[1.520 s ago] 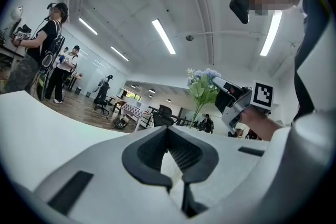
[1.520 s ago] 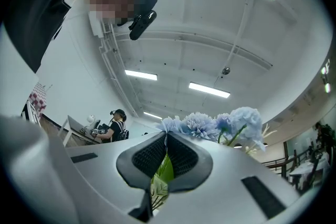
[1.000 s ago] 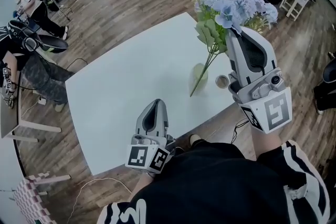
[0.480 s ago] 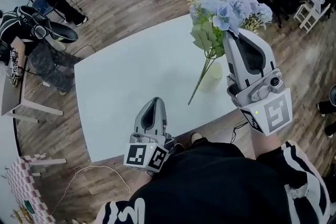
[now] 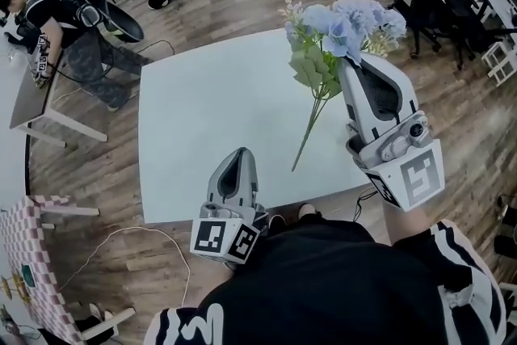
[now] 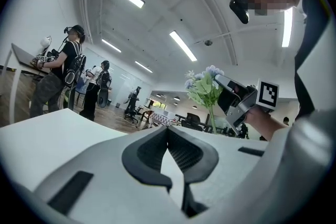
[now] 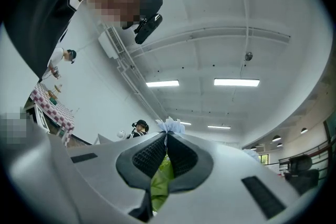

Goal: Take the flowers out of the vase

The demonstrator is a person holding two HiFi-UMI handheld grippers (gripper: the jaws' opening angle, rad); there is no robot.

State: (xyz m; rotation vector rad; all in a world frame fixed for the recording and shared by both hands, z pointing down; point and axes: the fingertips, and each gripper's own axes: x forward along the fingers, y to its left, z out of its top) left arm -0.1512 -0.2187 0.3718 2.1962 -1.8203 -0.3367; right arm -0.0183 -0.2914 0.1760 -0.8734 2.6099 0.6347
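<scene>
Head view: flowers point(image 5: 343, 16), blue blooms and green leaves, over the table's point(image 5: 202, 117) right side, stem slanting down and nearer, gripped by right tongs point(image 5: 346, 62); left tongs point(image 5: 240, 156) at near edge. Left gripper view: left tongs closed, empty. Right gripper view: right tongs clamped on green leaves

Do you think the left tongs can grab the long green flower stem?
Probably yes: the long green flower stem hangs free above the white table, with nothing between it and the shut left tongs.
</scene>
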